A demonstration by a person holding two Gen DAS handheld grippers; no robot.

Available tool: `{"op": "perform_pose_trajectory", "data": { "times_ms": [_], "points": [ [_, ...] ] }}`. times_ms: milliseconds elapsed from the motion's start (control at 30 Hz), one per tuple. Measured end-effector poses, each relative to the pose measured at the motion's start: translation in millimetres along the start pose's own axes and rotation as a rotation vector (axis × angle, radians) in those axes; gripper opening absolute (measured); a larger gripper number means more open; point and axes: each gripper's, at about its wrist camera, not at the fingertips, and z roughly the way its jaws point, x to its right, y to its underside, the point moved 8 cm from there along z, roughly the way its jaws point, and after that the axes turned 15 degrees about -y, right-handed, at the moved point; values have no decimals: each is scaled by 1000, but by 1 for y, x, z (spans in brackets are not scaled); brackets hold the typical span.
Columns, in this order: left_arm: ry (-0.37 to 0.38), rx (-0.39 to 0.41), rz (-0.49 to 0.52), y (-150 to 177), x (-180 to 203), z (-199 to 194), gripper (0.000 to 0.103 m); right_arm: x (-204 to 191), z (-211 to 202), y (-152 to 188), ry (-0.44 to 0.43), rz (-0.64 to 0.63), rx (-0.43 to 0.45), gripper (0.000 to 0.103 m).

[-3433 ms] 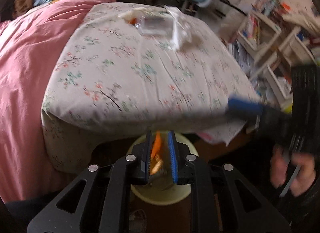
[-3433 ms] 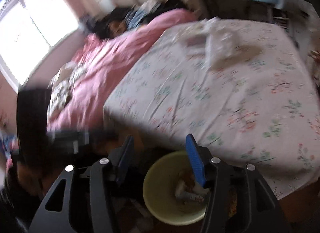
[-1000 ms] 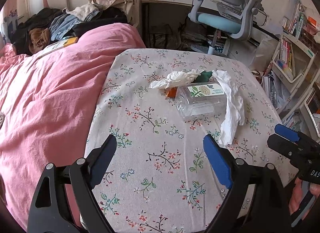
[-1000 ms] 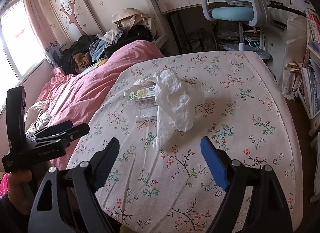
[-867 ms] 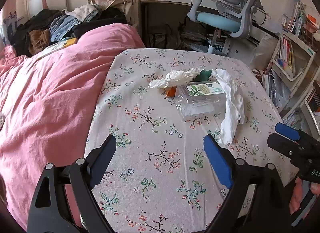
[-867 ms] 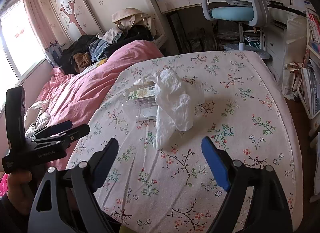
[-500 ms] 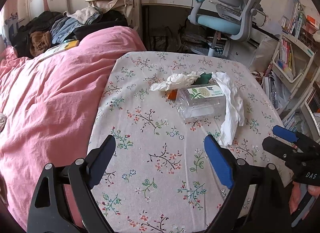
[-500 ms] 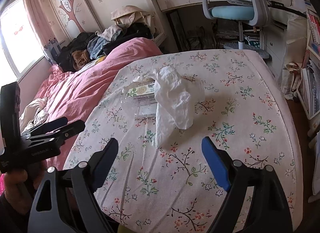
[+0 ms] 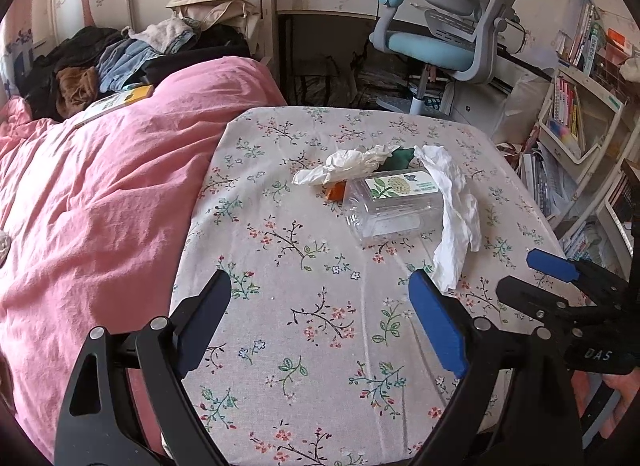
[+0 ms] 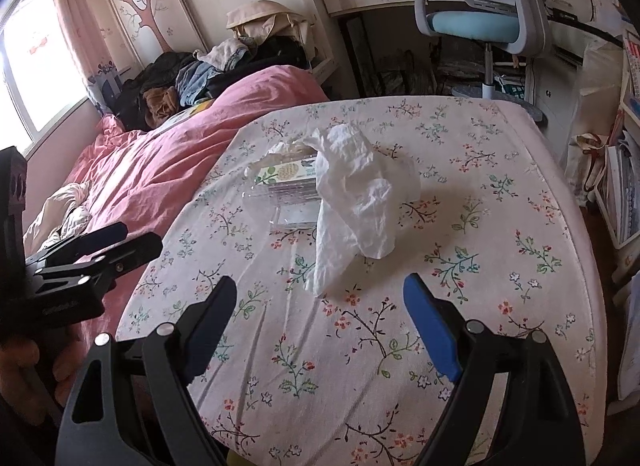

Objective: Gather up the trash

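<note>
The left gripper [image 9: 318, 320] and the right gripper [image 10: 320, 316] both stand with jaws wide and nothing between them, over the near part of a floral sheet [image 9: 320, 326]. Ahead of the left jaws lies the trash: a clear plastic box [image 9: 390, 207] with a flower-print label, a long white tissue [image 9: 456, 217] draped down its right side, its lower end just beyond the left gripper's right fingertip, a second crumpled tissue [image 9: 344, 163] behind the box, a small orange scrap [image 9: 335, 191] and a dark green scrap [image 9: 400, 155]. Nothing stands between jaws and pile. Left of the jaws lies a pink duvet [image 9: 100, 193] with heaped clothes [image 9: 120, 61]; beyond stand a desk, a blue-grey chair [image 9: 444, 41] and, to the right, bookshelves [image 9: 576, 113]. The right gripper's body reads "DAS"
</note>
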Motion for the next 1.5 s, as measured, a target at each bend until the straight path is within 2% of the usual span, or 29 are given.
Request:
{"op": "perform_pose_trajectory", "data": {
  "times_ms": [1033, 1100, 1167, 1300, 1400, 1467, 1500],
  "points": [
    [-1, 32, 51, -8, 13, 1, 87, 8, 32, -13, -33, 51, -21, 81],
    [-1, 32, 51, -8, 13, 2, 87, 9, 34, -13, -38, 55, -25, 76],
    [-3, 29, 48, -8, 12, 4, 87, 12, 36, -14, -40, 68, -32, 66],
    [7, 27, 55, -13, 9, 12, 87, 17, 39, -15, -69, 115, -36, 53],
    [33, 16, 60, -18, 10, 24, 87, 22, 40, -16, -110, 155, -27, 39],
    [51, -5, 53, -20, 11, 35, 87, 26, 37, -17, -130, 180, -21, 25],
    [67, -23, 39, -22, 11, 43, 87, 27, 36, -17, -137, 188, -16, 24]
  ]
}}
